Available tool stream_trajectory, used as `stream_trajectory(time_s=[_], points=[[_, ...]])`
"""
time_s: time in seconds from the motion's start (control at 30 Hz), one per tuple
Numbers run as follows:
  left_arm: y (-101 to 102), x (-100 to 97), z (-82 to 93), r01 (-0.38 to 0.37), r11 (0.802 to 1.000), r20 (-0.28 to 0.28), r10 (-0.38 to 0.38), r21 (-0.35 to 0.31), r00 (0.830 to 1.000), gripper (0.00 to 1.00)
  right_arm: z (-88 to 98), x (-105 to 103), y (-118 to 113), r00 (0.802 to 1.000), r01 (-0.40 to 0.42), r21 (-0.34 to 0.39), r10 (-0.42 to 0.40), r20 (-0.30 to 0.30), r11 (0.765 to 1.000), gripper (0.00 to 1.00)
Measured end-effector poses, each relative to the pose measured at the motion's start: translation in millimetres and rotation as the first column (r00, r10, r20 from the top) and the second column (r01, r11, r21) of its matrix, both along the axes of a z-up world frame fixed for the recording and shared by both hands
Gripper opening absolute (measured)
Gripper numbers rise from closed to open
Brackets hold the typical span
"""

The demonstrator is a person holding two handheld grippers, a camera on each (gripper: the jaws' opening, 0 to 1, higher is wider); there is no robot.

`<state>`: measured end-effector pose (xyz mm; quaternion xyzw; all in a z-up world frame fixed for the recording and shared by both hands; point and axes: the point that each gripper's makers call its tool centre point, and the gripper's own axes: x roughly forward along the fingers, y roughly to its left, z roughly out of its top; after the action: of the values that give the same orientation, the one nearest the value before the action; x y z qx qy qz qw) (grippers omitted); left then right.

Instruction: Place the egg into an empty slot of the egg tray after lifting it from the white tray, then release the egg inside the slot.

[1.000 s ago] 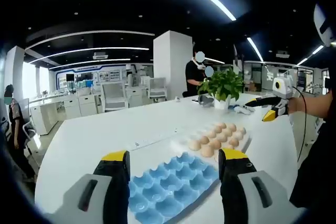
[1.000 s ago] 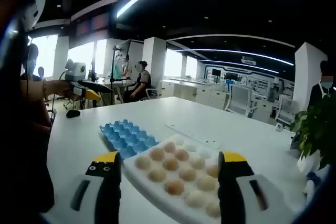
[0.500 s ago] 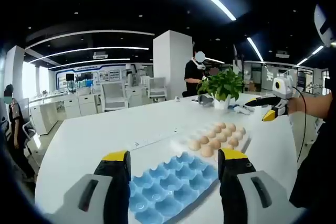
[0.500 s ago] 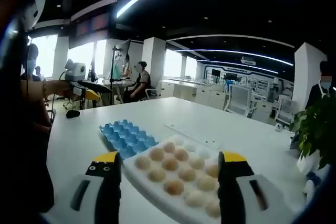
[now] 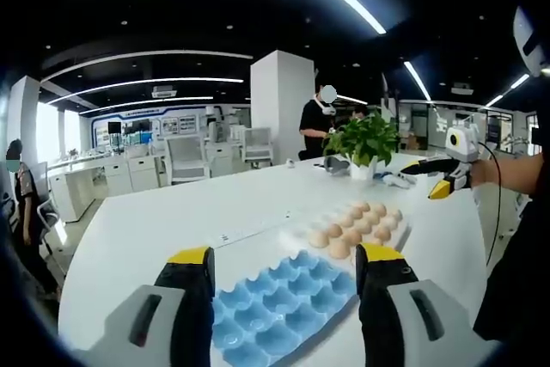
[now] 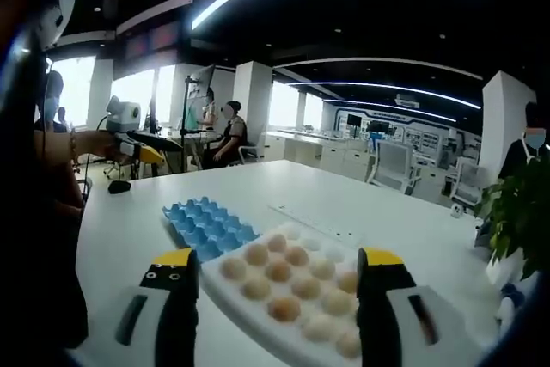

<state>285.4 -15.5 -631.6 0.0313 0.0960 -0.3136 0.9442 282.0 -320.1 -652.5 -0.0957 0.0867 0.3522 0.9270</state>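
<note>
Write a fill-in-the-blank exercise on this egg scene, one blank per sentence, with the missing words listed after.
1. The empty egg tray lying between the left gripper's jaws is ____ in colour.
2. The eggs sit in the ____ tray, in front of the right gripper.
3. Both grippers have their jaws ____, holding nothing.
4. Beyond the eggs in the left gripper view stands a potted ____ on the table.

Missing words: blue; white; open; plant
</note>
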Motion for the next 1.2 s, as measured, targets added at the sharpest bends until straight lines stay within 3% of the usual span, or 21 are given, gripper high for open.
stream_trajectory(time_s=[1.2], points=[[1.0, -0.3, -2.5, -0.003, 1.000, -0.005, 0.003, 0.005, 1.000, 0.68, 3.1, -6.6, 7.8, 1.000, 0.003, -0.002, -0.003, -0.003, 1.000, 0.78]])
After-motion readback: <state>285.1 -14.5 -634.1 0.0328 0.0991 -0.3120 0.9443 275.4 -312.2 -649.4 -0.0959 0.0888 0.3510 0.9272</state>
